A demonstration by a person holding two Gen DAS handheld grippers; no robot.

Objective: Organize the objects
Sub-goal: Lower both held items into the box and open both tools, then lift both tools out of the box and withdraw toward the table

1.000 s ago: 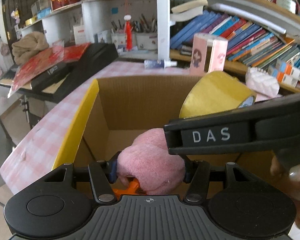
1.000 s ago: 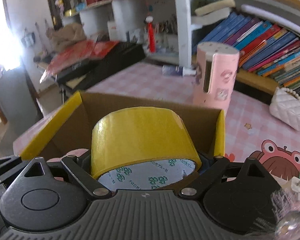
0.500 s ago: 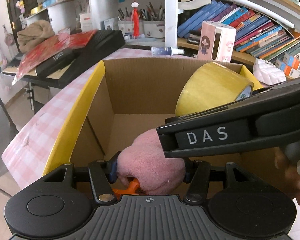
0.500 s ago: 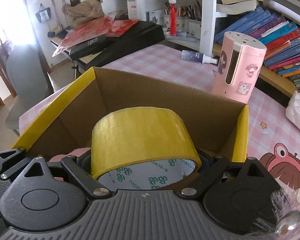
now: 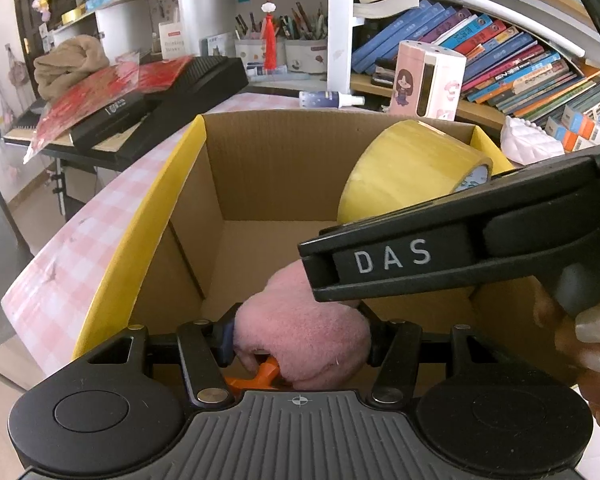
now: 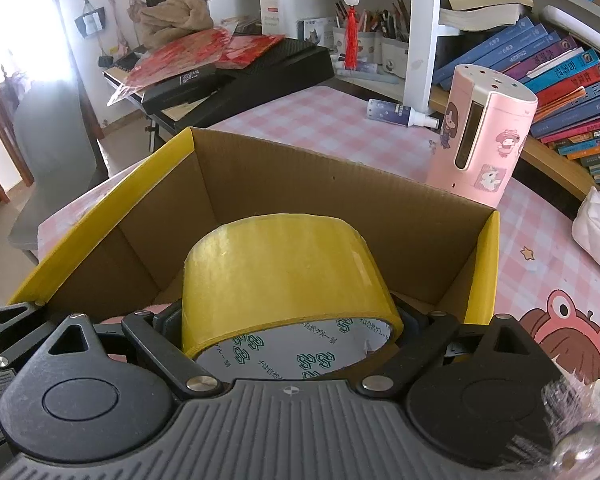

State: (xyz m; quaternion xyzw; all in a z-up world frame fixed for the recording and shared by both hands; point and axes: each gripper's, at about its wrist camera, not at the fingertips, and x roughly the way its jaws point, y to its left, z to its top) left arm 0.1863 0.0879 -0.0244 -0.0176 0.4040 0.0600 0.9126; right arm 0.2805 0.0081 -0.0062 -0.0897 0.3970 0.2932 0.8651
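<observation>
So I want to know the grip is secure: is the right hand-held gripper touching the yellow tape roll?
Touching. The right wrist view shows the right hand-held gripper with both pads pressed against the sides of the yellow tape roll.

Each gripper has a black body with a ribbed grey plate nearest the camera, marked at its front edge by a small white crosshair. On either side of the plate sits a rounded black housing with a shallow round disc on top. Two black link bars run forward from silver rivets to the fingers. The left gripper [image 5: 300, 344] has a blue pad on its left finger and an orange part under the middle. The right gripper [image 6: 288, 320], seen side-on from the left camera, is a long black wedge lettered "DAS" in white. The hand [image 5: 580, 344] behind it has long, pale, glossy nails.
</observation>
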